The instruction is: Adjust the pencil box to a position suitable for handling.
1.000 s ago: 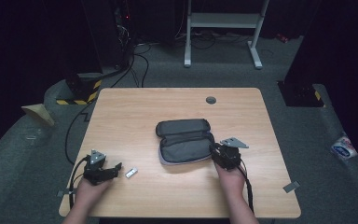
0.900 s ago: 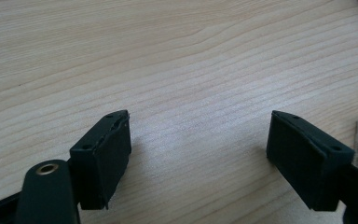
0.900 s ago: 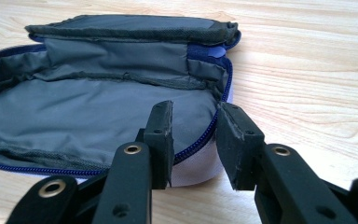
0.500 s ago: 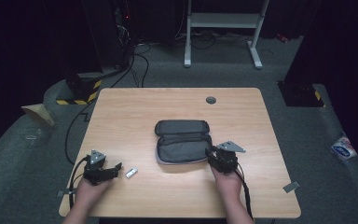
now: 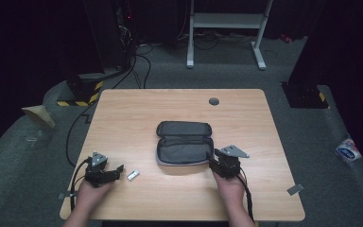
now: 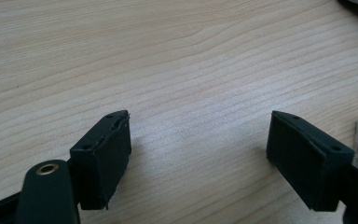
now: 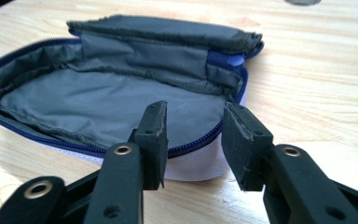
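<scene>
Basically, the small white battery lies on the table just right of the left gripper, long axis roughly in line with it; that gripper is open and empty. The open pouch sits mid-table. Right gripper at its near rim, jaws just opening, gripping nothing. Left is nearer the battery.

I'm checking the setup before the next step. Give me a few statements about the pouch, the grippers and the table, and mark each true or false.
1. The grey pouch lies unzipped, its lining showing. True.
2. The left gripper holds the small white item. False: its jaws stand apart over bare table, the item beside them.
3. The right gripper is at the pouch's near edge. True; its jaws have just been opening, nothing clamped.
4. The pouch is full of pens. False: it looks empty.
</scene>
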Available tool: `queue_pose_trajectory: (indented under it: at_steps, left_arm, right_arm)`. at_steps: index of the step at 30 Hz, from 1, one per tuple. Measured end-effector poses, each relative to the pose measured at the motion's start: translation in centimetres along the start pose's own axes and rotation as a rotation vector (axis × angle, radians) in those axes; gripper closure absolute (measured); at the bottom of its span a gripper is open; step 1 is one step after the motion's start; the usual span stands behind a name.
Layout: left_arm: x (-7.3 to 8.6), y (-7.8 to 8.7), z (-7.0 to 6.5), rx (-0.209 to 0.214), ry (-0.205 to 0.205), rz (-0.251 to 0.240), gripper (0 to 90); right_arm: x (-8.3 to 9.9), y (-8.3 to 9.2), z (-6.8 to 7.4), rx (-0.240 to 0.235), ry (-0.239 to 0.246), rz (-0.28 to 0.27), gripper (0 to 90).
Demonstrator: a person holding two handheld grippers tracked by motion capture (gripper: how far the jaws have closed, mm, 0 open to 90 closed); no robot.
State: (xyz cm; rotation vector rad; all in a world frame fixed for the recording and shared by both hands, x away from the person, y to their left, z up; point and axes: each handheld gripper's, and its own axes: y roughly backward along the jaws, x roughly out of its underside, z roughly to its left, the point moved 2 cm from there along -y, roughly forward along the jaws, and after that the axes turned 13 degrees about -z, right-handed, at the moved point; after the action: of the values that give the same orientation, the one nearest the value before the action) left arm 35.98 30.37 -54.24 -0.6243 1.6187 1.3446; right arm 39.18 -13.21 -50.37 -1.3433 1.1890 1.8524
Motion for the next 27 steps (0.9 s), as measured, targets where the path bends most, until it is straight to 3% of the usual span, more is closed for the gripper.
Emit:
queue_pose_trajectory:
  at_steps: [4,8,11,16,17,27]
  left_arm:
    - [0.0,0.0,0.0,0.000,0.000,0.000,22.1]
    - [0.0,0.0,0.0,0.000,0.000,0.000,22.1]
    - [0.0,0.0,0.0,0.000,0.001,0.001,22.2]
    - [0.0,0.0,0.0,-0.001,0.002,0.001,22.3]
    - [0.0,0.1,-0.1,-0.004,0.006,-0.001,22.6]
    - [0.1,0.1,-0.2,-0.012,0.013,-0.005,23.9]
  right_arm:
    - [-0.4,0.7,-0.5,0.009,-0.002,-0.019,56.8]
    - [-0.6,1.5,-1.9,0.037,0.008,-0.018,55.9]
    - [0.0,2.1,-3.7,0.073,0.007,0.009,52.8]
    - [1.1,2.5,-5.4,0.109,0.014,0.048,49.2]
    - [1.6,2.7,-6.1,0.121,0.011,0.080,45.7]
    - [3.8,4.1,-8.5,0.192,0.041,0.176,35.1]
